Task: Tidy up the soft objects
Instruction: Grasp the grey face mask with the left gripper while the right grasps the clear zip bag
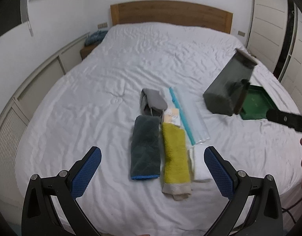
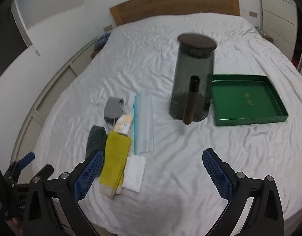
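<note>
Right wrist view: dark jug (image 2: 192,78) stands touching green tray (image 2: 247,100) on bed (image 2: 190,157).

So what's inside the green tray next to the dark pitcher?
In the right wrist view the green tray holds no objects; only a small gold marking shows on its floor. In the left wrist view the dark pitcher covers part of it.

Sheet (image 1: 111,78): matt white cloth, creased. Yellow towel (image 1: 175,153): rough terry. Grey towel (image 1: 145,147): soft pile. Bag (image 2: 144,122): clear glossy plastic. Tray (image 2: 247,118): glossy green. Headboard (image 1: 170,13): wood. Jug (image 2: 192,74): smoky translucent plastic.
</note>
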A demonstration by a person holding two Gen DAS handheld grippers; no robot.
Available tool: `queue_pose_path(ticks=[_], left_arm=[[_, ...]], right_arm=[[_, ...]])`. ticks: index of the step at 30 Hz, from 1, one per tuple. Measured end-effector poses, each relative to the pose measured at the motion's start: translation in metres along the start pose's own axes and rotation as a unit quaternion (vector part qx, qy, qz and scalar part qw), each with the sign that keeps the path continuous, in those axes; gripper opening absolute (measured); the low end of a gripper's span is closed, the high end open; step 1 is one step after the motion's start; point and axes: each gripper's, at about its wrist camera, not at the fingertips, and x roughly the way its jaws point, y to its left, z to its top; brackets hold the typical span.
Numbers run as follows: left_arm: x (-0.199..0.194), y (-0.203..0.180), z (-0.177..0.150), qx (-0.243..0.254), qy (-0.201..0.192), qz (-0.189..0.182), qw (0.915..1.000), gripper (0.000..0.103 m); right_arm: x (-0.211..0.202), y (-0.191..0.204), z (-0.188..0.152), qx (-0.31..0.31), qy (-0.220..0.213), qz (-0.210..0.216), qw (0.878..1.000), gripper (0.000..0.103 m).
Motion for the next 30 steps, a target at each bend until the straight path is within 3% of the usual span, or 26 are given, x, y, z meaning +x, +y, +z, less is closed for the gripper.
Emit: queue_pose_path(ticks=[6,15,22,30], left_arm=[[0.053,0.009,0.022,-0.004,0.028,0.0,0.9996,0.102],[0.142,0.01,0.081,0.004,0.055,0.002,0.9985,0.102],[0.221,0.005,0.116,-0.009,0.107,0.0,0.9942,0.102],[0.288,0.01,0.127,-0.018,0.171,0.021,0.985,0.102]], right_arm=[[0.066,0.014,0.019,-0.021,0.038,-0.008,0.999,0.103],[0.179,0.039,0.037,-0.068,0.072,-0.024,0.995,0.102],[0.257,0.044,0.041,-0.096,0.102,-0.041,0.989,0.095],[0.329,0.044,0.049,-0.108,0.13,-0.048,0.985,0.091]])
